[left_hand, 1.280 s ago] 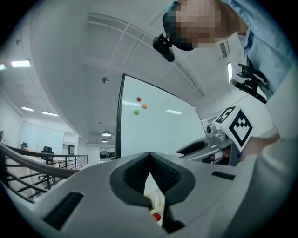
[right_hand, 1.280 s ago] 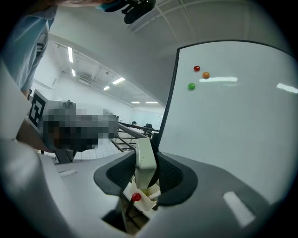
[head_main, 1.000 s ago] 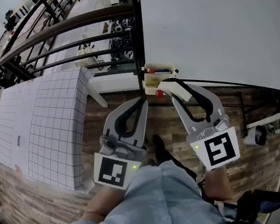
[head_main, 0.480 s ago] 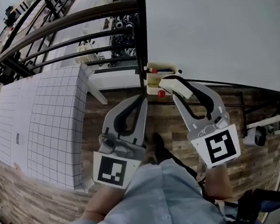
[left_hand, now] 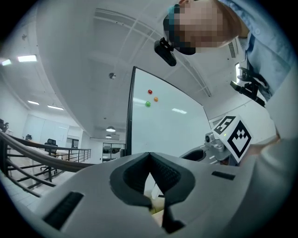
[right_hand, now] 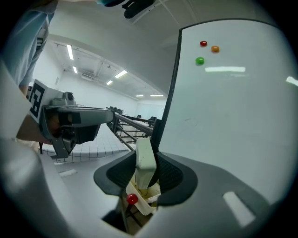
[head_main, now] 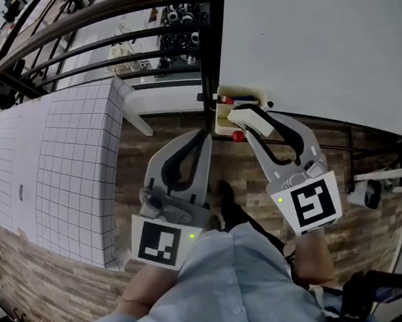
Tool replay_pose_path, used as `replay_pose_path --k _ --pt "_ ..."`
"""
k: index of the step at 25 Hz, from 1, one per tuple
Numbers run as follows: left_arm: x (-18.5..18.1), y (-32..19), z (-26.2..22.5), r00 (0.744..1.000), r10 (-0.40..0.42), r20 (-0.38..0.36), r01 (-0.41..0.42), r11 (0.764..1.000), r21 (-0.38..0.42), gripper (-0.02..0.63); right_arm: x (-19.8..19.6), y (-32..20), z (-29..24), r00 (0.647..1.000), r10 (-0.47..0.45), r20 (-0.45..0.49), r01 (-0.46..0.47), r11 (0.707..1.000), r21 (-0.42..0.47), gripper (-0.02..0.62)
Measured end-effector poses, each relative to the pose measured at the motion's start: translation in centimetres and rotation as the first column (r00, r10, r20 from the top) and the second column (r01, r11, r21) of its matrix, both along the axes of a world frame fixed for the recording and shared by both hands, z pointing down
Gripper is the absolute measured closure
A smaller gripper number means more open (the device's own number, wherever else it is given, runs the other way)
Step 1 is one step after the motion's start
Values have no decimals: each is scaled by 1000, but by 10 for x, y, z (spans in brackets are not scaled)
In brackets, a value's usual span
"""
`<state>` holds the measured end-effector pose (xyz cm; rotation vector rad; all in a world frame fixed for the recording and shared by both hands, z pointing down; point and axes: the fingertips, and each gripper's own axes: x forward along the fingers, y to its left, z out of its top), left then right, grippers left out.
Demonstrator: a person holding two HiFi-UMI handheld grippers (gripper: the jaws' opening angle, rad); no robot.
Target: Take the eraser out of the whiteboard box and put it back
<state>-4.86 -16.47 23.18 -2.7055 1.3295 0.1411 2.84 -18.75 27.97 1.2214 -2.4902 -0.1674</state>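
Observation:
A cream whiteboard eraser [head_main: 252, 120] [right_hand: 145, 157] stands on end between the pads of my right gripper [head_main: 248, 124] [right_hand: 146, 173], which is shut on it. Its lower end hangs just over the open top of the cream whiteboard box [head_main: 223, 103] [right_hand: 148, 207], fixed at the bottom left corner of the whiteboard [head_main: 316, 37] [right_hand: 233, 121]. A red round magnet [head_main: 238, 136] [right_hand: 132, 199] sits on the box's front. My left gripper [head_main: 203, 138] [left_hand: 149, 159] is shut on nothing, just left of the box and beside the right one.
A white table with a grid pattern [head_main: 66, 171] stands to the left, with a dark railing [head_main: 102, 31] behind it. Red, orange and green magnets [right_hand: 203, 44] stick high on the board. The board's stand and a small device [head_main: 368, 193] are on the wooden floor at right.
Both grippers have moved forward and a little down toward the board. The eraser has come closer over the box, still held by the right gripper.

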Motion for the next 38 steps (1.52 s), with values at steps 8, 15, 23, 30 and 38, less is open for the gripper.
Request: replay_pose_path --k 8,15,23,30,38 --pt "-5 -37 22 1000 -19 1 19 998 -62 607 -8 -33 39 999 -26 -24 23 996 -86 462" --pt "0 -56 39 1000 -14 7 15 995 -100 607 -19 -43 73 998 -61 -27 56 986 -158 462" --pt "3 -68 57 1000 -25 19 27 989 -142 607 -21 -52 103 996 -88 -36 77 970 -232 457" --pt "6 -66 58 999 -22 27 26 988 -150 607 -25 -55 119 992 -101 -74 77 956 -282 444" --pt "3 -52 46 999 -31 27 34 992 -124 607 -23 -42 92 996 -94 -3 90 964 -250 436"
